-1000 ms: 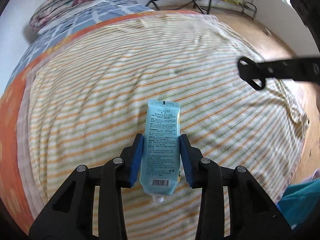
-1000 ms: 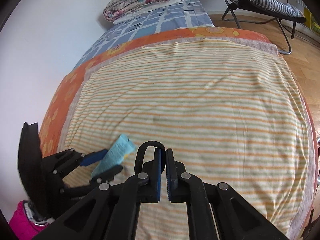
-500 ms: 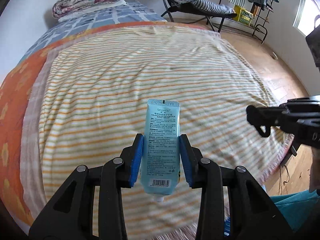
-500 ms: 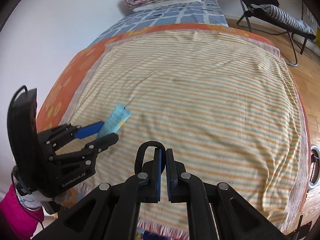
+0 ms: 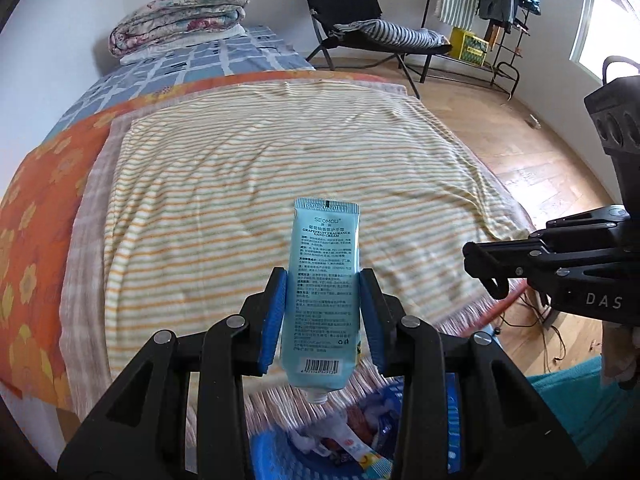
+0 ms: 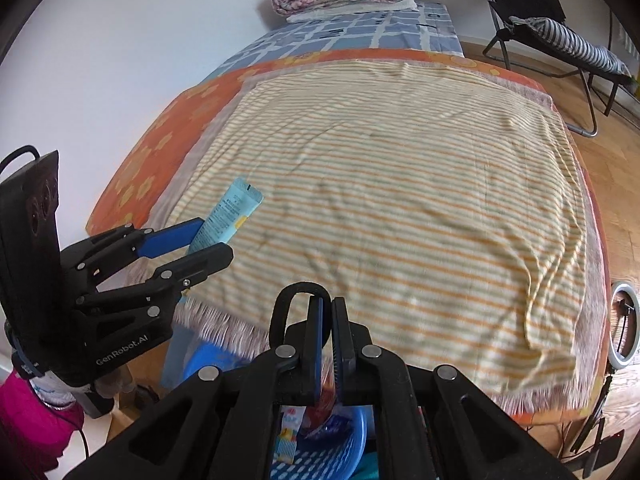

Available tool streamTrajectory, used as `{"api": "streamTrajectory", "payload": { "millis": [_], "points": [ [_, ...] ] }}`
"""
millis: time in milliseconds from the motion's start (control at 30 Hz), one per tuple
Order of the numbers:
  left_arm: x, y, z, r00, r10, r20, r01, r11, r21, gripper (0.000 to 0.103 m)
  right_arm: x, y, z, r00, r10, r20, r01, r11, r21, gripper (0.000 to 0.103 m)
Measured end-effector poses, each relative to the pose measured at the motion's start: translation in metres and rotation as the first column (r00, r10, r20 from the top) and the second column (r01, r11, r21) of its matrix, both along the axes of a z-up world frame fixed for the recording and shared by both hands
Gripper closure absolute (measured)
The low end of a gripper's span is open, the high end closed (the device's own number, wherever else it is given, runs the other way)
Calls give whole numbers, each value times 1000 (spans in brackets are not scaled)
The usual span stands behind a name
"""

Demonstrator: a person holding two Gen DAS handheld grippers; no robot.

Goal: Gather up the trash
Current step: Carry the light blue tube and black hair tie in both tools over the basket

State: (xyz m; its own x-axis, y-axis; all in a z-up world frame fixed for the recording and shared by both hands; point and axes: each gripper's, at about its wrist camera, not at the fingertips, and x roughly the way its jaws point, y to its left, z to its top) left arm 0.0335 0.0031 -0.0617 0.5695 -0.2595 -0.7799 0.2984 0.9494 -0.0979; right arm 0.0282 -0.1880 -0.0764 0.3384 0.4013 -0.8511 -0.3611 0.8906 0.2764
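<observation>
hand cream tube (image 5: 322,288): 1, clamped | left gripper (image 5: 323,316) | blue basket (image 6: 340,452): 1

item: hand cream tube (image 5: 323,292), pale blue, printed text and barcode | state: capless, nozzle bare, body flattened | pose: crimped end up, nozzle down | place: clamped at its sides, above blue basket (image 6: 344,450) | basket: perforated plastic, wrappers inside, at foot of bed

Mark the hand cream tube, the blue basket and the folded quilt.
hand cream tube (image 5: 326,264), left wrist view, on the printed back panel
blue basket (image 6: 356,436), right wrist view, on the rim at right
folded quilt (image 5: 180,16), left wrist view, on the floral top fold
</observation>
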Motion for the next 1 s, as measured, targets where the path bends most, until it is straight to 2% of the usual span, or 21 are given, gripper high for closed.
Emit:
{"api": "streamTrajectory", "payload": {
  "millis": [233,533,1000],
  "points": [
    [-36,8,3,1000,1,-30,-2,1000,-25,67,-36,3,7,999,33,-12,-33,999,-8,101],
    [-82,18,-19,994,5,-106,-8,1000,-28,67,-77,19,-3,994,98,-53,-101,994,-37,101],
    [-116,24,-47,982,14,-190,-22,999,-39,67,-105,37,-25,984,136,-115,-142,989,-48,100]
  ]
}}
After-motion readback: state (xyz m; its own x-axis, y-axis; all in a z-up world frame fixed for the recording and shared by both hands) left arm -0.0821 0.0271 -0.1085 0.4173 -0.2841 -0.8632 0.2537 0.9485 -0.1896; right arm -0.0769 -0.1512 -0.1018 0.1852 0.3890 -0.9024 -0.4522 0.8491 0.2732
